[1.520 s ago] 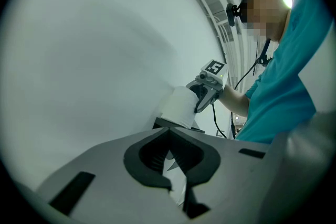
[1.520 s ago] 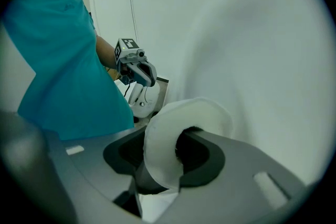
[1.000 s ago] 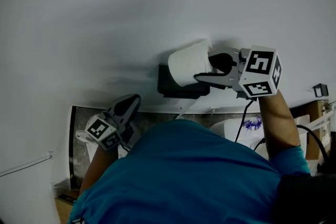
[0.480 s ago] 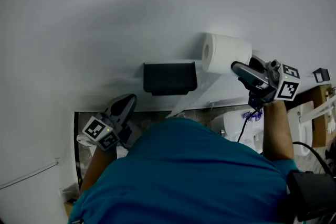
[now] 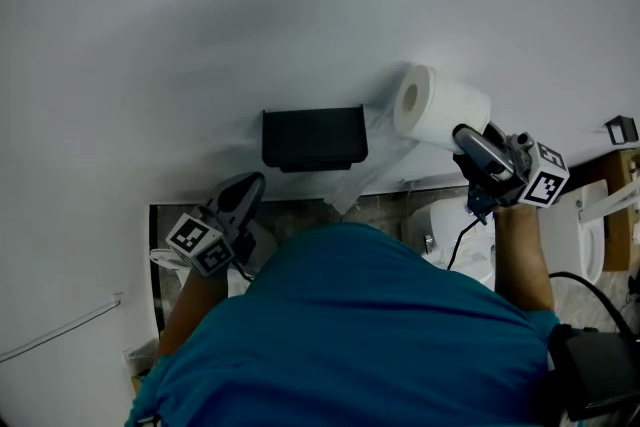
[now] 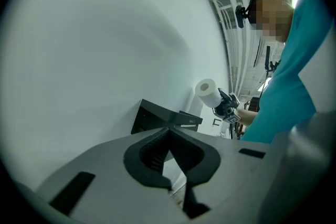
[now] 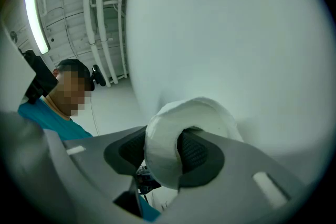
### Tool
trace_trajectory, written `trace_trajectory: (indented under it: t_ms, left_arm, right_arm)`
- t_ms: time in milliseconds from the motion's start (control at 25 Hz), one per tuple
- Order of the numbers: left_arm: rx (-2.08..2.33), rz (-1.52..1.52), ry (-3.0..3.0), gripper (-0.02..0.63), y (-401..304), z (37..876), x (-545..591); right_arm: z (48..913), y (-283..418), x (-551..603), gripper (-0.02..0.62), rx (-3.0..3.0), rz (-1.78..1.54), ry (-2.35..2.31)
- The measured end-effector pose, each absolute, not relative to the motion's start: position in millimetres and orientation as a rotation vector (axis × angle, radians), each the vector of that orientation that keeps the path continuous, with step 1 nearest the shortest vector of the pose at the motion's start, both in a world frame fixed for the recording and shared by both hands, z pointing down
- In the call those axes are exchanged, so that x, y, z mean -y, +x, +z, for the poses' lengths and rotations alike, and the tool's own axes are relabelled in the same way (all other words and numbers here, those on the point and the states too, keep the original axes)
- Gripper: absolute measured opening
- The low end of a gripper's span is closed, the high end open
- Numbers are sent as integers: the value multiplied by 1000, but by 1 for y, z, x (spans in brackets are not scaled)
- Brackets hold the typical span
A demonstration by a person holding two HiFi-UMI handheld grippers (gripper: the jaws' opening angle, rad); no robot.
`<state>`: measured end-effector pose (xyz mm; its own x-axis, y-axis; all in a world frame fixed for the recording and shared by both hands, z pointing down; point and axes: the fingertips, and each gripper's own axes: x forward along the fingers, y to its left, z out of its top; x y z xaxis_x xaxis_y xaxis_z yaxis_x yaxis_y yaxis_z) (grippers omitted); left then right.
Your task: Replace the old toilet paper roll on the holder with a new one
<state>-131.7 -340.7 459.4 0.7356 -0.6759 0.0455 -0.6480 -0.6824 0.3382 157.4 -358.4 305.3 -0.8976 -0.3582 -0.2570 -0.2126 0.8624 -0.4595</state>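
— Where do we have the toilet paper roll?
— Right of the black holder, clear of it, by the wall. Our right tongs clamp its side.
— And our left tongs?
— Closed, empty, lower left.

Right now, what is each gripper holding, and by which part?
Right gripper: toilet paper roll, clamped by its wall at one end, one jaw seemingly inside the core. Left gripper: shut, empty.

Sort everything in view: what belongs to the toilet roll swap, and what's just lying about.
Job: toilet paper roll, gripped by the right gripper; black holder on the wall; left gripper, shut and empty.
Lying about: white fixture below; small black bracket on the wall.
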Motion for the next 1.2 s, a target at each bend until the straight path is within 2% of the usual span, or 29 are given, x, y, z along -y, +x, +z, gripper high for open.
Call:
trace_trajectory:
  t_ms: [240,480,560,680,1200]
  left_arm:
    - [1024,-90,2591,9,-133,474,349]
    - [851,70,2581,16,-120,501,351]
    - [791,158,2586,138,-112,515,353]
    - [726,268,2635,179,-100,527,358]
    - [708,452,2707,178,-93,544,352]
  right_arm:
    - [322,170,363,159,-2680,-640,-474]
    - [322,169,363,160,-2695,-654,-475]
    - [322,168,363,160,-2705,-654,-473]
    - [325,168,363,160,-2718,-657,-478]
    - [343,164,347,160,-2732,-671,-492]
